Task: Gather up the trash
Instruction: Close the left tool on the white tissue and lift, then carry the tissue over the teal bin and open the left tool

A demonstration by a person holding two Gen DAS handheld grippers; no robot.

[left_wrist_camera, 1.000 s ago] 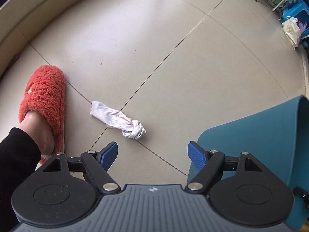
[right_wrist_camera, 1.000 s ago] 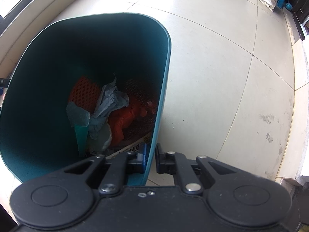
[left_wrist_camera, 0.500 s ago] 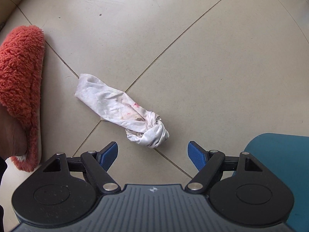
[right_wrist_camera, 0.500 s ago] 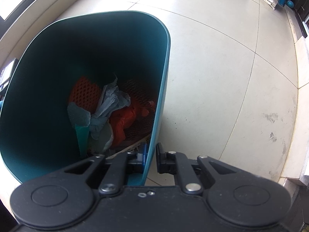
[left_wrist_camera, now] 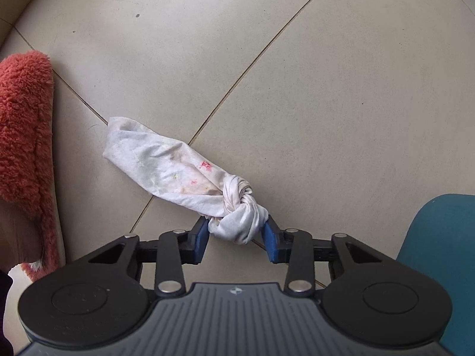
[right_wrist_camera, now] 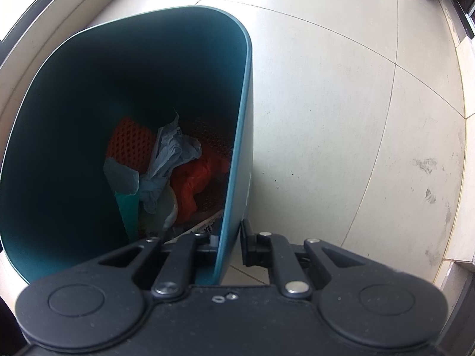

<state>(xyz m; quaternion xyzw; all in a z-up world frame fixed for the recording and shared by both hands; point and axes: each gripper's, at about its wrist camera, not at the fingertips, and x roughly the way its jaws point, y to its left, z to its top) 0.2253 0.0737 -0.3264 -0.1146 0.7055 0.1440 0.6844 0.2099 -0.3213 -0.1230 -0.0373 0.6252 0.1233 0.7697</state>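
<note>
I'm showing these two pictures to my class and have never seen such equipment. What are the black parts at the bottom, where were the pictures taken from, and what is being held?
No robot here: a person holds a two-finger gripper in each hand, each with a camera looking along its fingers. The left gripper has its blue pads on either side of the knotted end of a white cloth lying on the tiled floor, beside an orange slipper. The right gripper clamps the wall of a teal bin already holding trash.
</note>
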